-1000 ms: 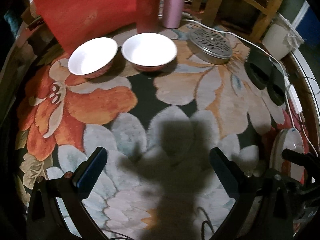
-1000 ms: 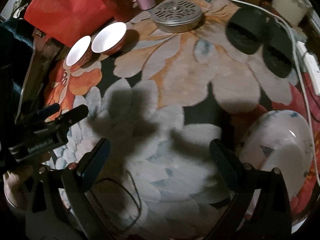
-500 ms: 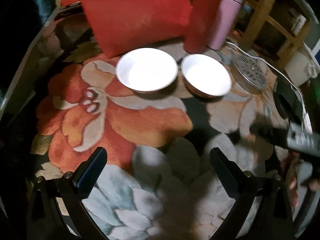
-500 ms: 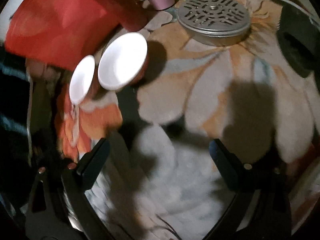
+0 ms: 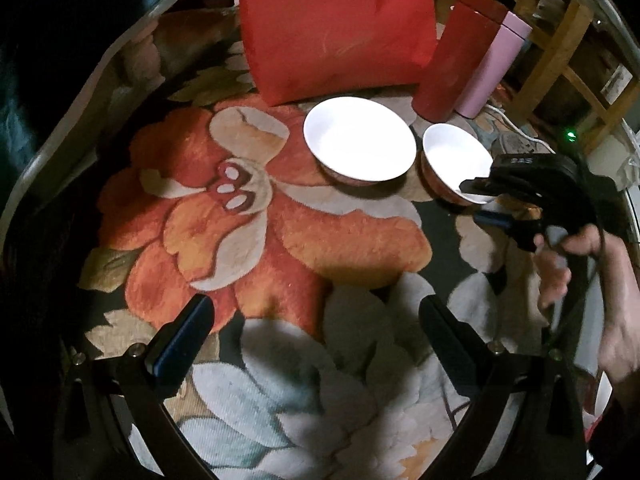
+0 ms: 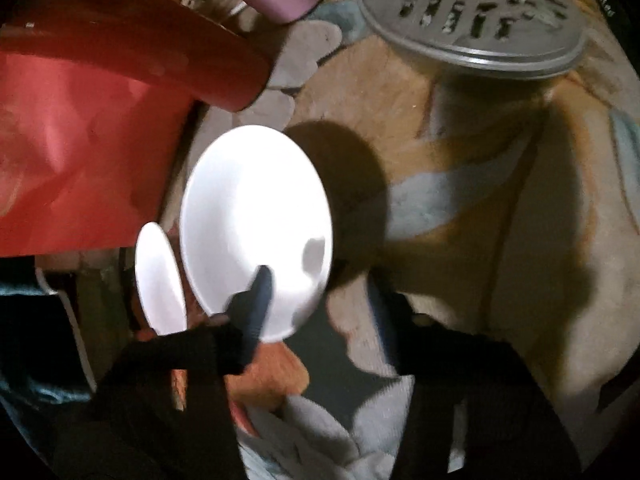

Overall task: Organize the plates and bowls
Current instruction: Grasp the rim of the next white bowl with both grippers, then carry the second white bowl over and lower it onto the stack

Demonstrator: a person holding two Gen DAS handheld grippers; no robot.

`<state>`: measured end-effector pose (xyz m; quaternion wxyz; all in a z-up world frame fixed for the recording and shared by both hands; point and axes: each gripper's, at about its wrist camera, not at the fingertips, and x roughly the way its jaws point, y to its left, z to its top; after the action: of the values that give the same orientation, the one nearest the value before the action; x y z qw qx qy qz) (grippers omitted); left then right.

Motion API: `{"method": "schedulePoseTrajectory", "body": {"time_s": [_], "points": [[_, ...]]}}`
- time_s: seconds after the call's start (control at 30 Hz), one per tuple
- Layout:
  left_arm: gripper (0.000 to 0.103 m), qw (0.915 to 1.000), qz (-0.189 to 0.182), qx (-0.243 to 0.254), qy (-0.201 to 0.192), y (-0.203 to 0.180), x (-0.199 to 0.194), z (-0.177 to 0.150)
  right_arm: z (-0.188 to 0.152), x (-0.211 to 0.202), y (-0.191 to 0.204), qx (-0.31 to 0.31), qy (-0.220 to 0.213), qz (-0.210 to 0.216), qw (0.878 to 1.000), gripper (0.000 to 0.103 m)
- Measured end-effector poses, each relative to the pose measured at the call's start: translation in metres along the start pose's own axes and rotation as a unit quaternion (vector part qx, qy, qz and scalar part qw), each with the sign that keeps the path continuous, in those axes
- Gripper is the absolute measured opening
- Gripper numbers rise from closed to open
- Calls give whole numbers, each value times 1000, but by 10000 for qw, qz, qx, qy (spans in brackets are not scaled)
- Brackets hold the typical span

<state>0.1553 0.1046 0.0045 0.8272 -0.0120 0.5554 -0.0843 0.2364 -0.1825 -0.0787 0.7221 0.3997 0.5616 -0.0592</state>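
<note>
Two white bowls with red outsides stand side by side on a floral rug. In the left wrist view the larger-looking left bowl (image 5: 358, 144) is centre top and the right bowl (image 5: 454, 160) is beside it. My left gripper (image 5: 316, 340) is open and empty, well short of the bowls. My right gripper (image 5: 480, 200) has its jaws astride the near rim of the right bowl. In the right wrist view one finger (image 6: 256, 300) lies over the inside of that bowl (image 6: 252, 216), and the other bowl (image 6: 158, 280) is to its left. The second finger is blurred.
A red paper bag (image 5: 336, 28) stands behind the bowls, with a red flask (image 5: 456, 52) and a pink flask (image 5: 496, 64) to its right. A perforated metal lid (image 6: 472, 16) lies on the rug beyond. A wooden chair (image 5: 572, 60) stands at the far right.
My right gripper has moved forward and left to the right bowl, with one finger now over its inside. My left gripper has swung left and closer to the bowls, still open.
</note>
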Motion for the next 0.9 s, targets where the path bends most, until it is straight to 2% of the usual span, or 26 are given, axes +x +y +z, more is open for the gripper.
{"method": "schedulePoseTrajectory", "body": {"time_s": [0.03,0.2,0.33,0.43,0.47,0.53,0.57,0.67,0.77,0.87,0.9], "points": [[102,10000,-8,-15,22,1,1,-1,0,4,1,6,49,6,10000,19],[102,10000,-42,0,86,6,4,-4,-10,3,2,-283,202,-15,9994,16],[102,9998,-143,42,142,7,7,-6,-40,3,-6,-587,905,354,9935,15],[102,9994,-246,85,215,5,11,-9,-73,8,-4,-1167,1640,631,9775,15],[102,9992,-303,100,249,3,13,-11,-89,8,0,-1572,1902,715,9664,15],[102,9988,-338,141,334,-1,18,-16,-111,12,7,-2144,2128,661,9510,15],[102,9984,-353,154,405,-2,23,-19,-121,12,11,-2426,2149,614,9440,15],[100,9973,-392,100,609,-4,35,-28,-127,5,17,-2562,1924,580,9455,18],[87,9953,-492,-47,831,-5,49,-37,-131,-7,25,-2680,1647,476,9480,18],[81,9941,-572,-103,920,-9,58,-42,-139,-14,34,-2945,1397,192,9452,19],[71,9937,-594,-94,942,-12,60,-44,-138,-15,33,-2992,1371,146,9442,19]]}}
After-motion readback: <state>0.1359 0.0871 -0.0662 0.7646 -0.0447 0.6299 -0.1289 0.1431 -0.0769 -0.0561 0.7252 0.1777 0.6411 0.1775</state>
